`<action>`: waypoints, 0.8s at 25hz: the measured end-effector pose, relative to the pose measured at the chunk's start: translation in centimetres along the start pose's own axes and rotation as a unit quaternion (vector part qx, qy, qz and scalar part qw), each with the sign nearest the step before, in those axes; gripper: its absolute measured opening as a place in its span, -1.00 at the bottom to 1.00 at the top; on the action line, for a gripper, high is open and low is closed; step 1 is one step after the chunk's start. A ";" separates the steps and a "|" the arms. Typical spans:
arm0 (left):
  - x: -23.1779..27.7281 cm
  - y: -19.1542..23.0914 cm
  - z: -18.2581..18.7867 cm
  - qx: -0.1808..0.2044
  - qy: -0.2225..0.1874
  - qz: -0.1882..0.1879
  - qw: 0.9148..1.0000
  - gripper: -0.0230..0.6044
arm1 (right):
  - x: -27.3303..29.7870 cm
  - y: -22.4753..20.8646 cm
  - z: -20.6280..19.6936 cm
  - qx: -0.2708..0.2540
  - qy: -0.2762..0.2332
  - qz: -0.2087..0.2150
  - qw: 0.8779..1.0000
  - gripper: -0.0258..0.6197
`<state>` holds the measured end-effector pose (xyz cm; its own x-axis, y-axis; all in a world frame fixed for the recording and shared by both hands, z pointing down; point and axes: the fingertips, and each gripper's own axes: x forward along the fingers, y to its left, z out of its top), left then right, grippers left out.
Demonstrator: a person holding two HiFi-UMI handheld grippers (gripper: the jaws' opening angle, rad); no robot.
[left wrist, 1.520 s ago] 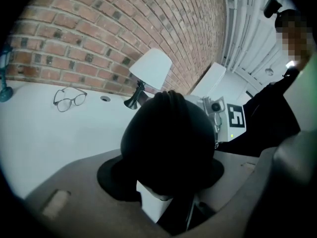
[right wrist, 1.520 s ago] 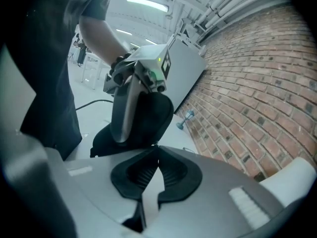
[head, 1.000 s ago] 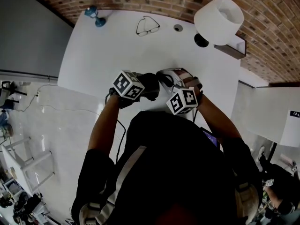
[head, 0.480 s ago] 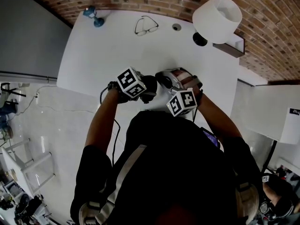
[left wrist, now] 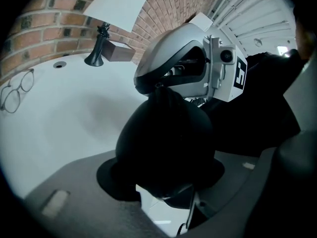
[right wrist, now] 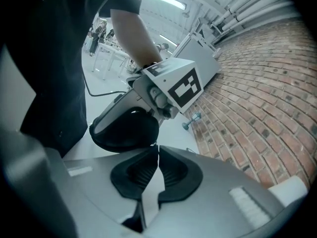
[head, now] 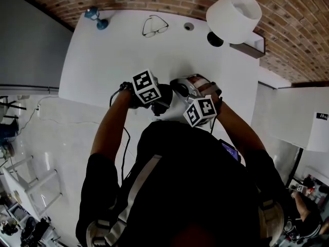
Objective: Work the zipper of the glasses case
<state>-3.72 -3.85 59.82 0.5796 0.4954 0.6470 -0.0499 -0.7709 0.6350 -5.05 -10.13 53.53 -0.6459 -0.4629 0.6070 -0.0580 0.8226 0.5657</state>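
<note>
A black, rounded glasses case (left wrist: 166,133) sits clamped between the pads of my left gripper (left wrist: 168,175). In the head view the case (head: 165,95) hangs over the white table (head: 103,60) beside the left gripper's marker cube. My right gripper (right wrist: 157,148) is shut, with its tips right against the case (right wrist: 126,127). They pinch the small zipper pull (left wrist: 159,89) that sticks up from the case's seam. In the head view the right gripper (head: 176,89) reaches in from the right and meets the case head-on.
A pair of glasses (head: 154,25) lies at the far side of the table. A lamp with a white shade (head: 234,15) and a wooden block (head: 248,49) stand at the far right. A small blue object (head: 96,18) is at the far left corner. A brick wall runs behind the table.
Both grippers and the case have drifted slightly to the right over the table, the left one more. Both grips look unchanged.
</note>
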 end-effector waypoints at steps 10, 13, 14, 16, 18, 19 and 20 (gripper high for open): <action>1.5 1.8 -1.0 -0.008 -0.052 0.019 0.998 0.11 | 0.6 2.9 -2.2 0.086 0.011 0.049 0.995 -0.91; 0.2 3.7 -1.3 -0.014 -0.090 0.084 0.992 0.17 | 1.0 3.5 -3.3 0.122 0.037 0.061 0.990 -0.91; -0.4 4.3 -1.4 -0.010 -0.101 0.112 0.988 0.22 | 1.1 3.6 -3.5 0.135 0.046 0.064 0.988 -0.91; -1.7 5.2 -1.5 -0.003 -0.126 0.162 0.979 0.25 | 1.3 3.8 -3.9 0.167 0.057 0.070 0.982 -0.91; -3.0 5.7 -1.7 -0.003 -0.156 0.199 0.967 0.29 | 1.6 3.8 -4.5 0.206 0.062 0.075 0.974 -0.91; -3.6 5.8 -1.6 -0.003 -0.173 0.217 0.961 0.29 | 1.7 3.6 -4.7 0.227 0.065 0.075 0.969 -0.91; -4.2 6.0 -1.4 0.000 -0.190 0.236 0.953 0.29 | 1.8 3.4 -5.0 0.249 0.069 0.075 0.963 -0.91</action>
<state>-7.62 -9.95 61.52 0.7458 -0.0865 0.6606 -0.3774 -0.8720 0.3118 -2.61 -9.81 59.36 -0.5696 -0.3371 0.7496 -0.3514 0.9243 0.1487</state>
